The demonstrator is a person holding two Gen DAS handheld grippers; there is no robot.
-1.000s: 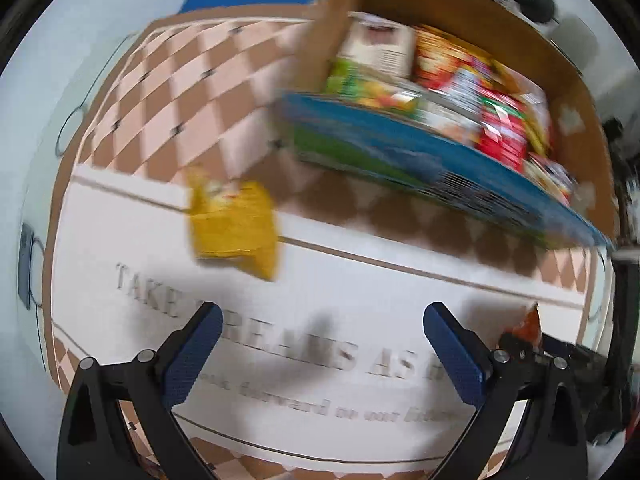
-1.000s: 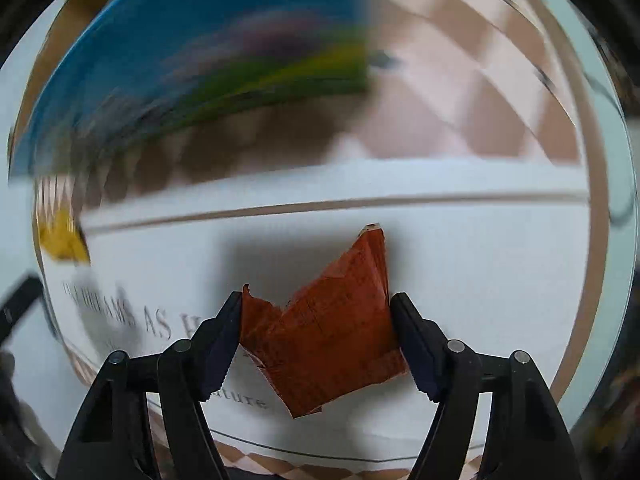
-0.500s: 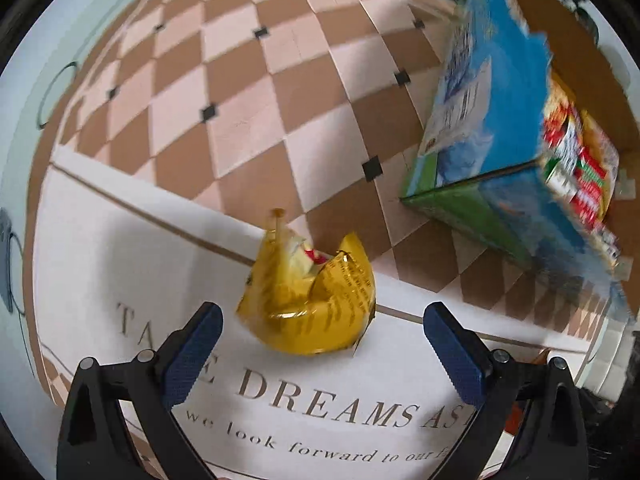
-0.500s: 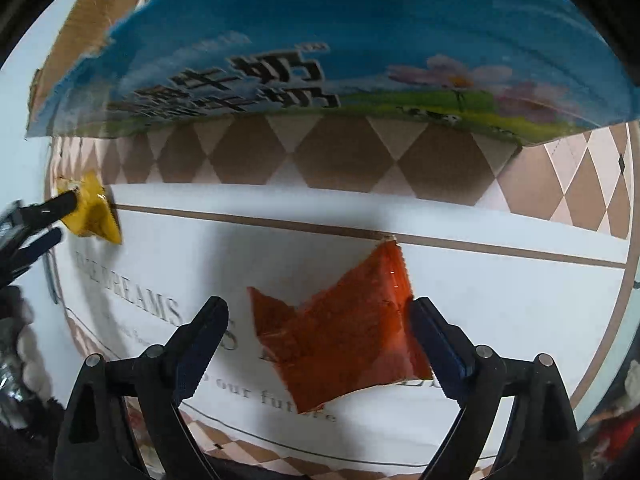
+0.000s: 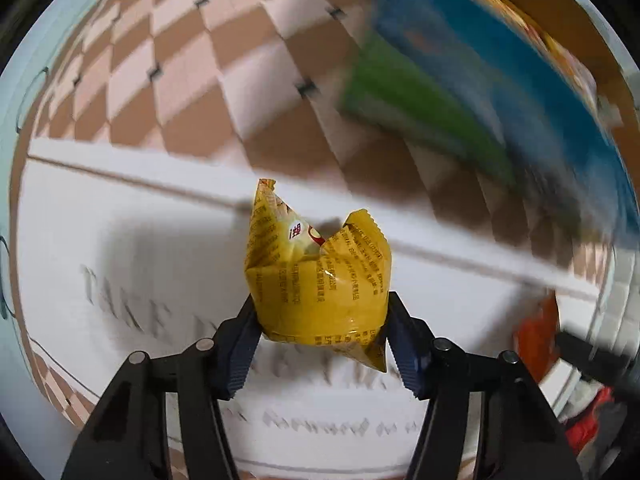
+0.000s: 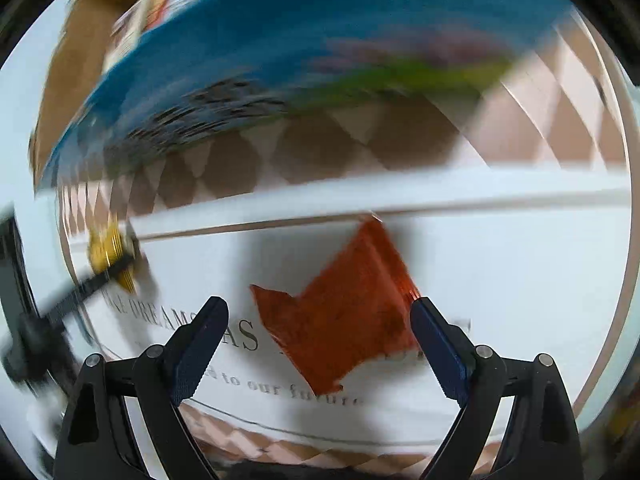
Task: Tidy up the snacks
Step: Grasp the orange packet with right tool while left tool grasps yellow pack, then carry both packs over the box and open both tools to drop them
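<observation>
Since half a second ago the left tool (image 5: 320,338) has come down over the yellow packet (image 5: 318,280) and its jaws have just been closing; they now pinch the packet's lower half, one blue pad on each side.

Yellow packet: lower centre of the left view, over the white band of the tabletop (image 5: 120,240). Crinkled film, puffed, two corners standing up. Probably very light, soft, slippery; contents may crush. Best held low across the body, as now.

Orange packet (image 6: 340,320): lower centre of the right view, lying on the tabletop between the right tool's (image 6: 320,344) spread jaws; the right pad sits at its edge, the left pad stands clear, so it is not pinched. Flat, creased, likely light and limp; grip across the middle.

Snack box (image 5: 500,92): blue and green cardboard, upper right of the left view, blurred, packets inside.

Writing: fine print and a red-and-white mark on the yellow packet, unreadable. Tabletop lettering in the right view: "DREAMS AS", "to our future".
</observation>
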